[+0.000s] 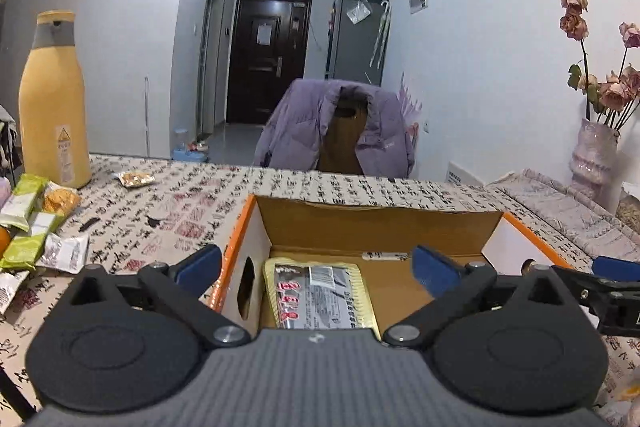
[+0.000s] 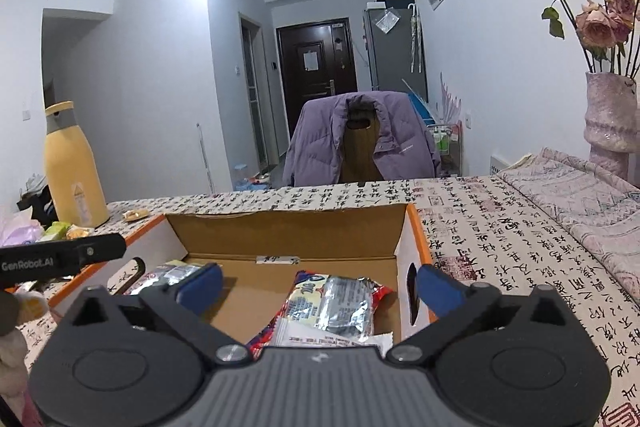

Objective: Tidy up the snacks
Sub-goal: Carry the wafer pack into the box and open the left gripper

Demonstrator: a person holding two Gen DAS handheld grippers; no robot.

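An open cardboard box (image 1: 380, 223) with orange edges stands on the table straight ahead. In the left wrist view a silver packet with a gold border (image 1: 320, 295) lies flat on its floor. My left gripper (image 1: 316, 267) hangs open over the box's left half, nothing between its blue pads (image 1: 200, 265). In the right wrist view the box (image 2: 288, 231) holds a red and silver packet (image 2: 336, 307), a white one below it and a silver one (image 2: 168, 275) at the left. My right gripper (image 2: 320, 285) is open above them and holds nothing.
Loose snack packets (image 1: 32, 227) lie at the table's left beside a tall yellow bottle (image 1: 54, 99); one small packet (image 1: 136, 179) lies apart. A chair with a purple jacket (image 1: 336, 127) stands behind the table. A vase of dried roses (image 2: 608, 123) and a folded cloth are at the right.
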